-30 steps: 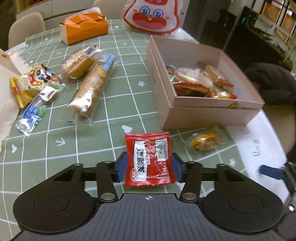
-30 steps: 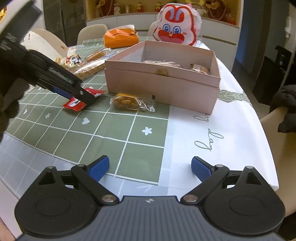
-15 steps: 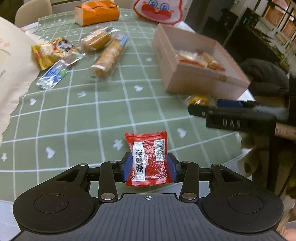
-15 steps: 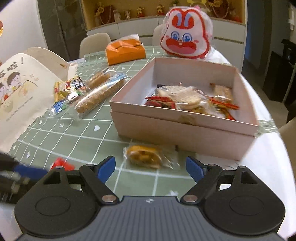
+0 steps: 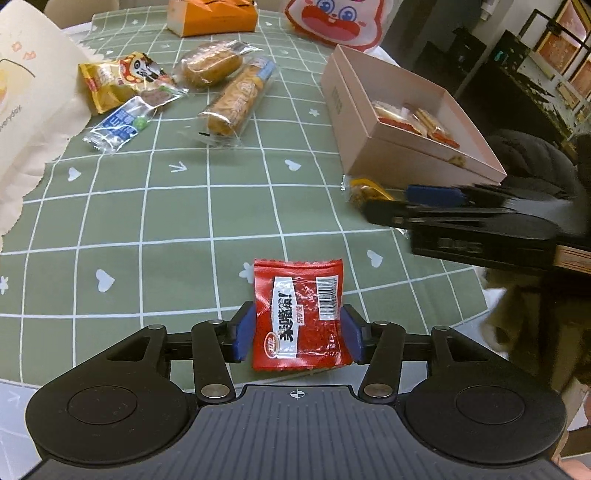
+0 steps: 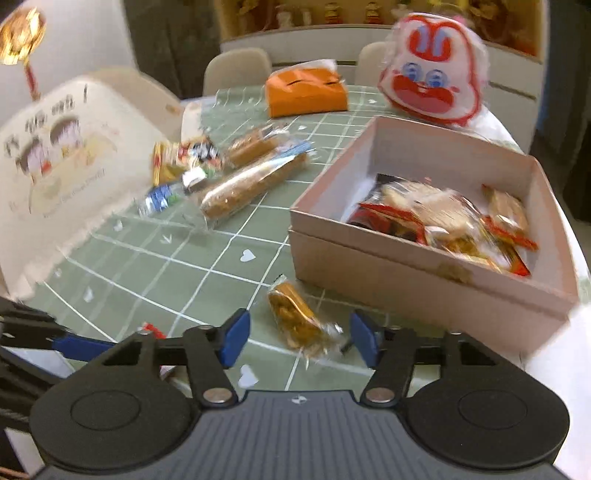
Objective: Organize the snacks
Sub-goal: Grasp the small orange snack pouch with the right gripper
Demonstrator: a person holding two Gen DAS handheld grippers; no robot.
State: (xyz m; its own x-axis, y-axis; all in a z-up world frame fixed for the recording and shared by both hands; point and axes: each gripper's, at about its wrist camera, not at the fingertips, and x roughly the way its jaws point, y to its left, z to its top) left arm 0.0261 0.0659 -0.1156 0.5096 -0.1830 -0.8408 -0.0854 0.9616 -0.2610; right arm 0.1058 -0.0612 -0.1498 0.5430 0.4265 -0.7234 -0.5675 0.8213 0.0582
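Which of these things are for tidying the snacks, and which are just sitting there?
For the job: red packet, held in the left gripper; yellow snack between the right gripper's closing jaws; pink box; bread stick; panda packet.

Just there: orange tissue box; rabbit bag.

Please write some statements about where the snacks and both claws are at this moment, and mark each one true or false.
1. The left claw holds a red packet. True.
2. The pink box is empty. False: it holds several wrapped snacks.
3. A golden wrapped snack lies between the right claw fingers. True.
4. The long bread stick is inside the box. False: it lies on the green tablecloth.
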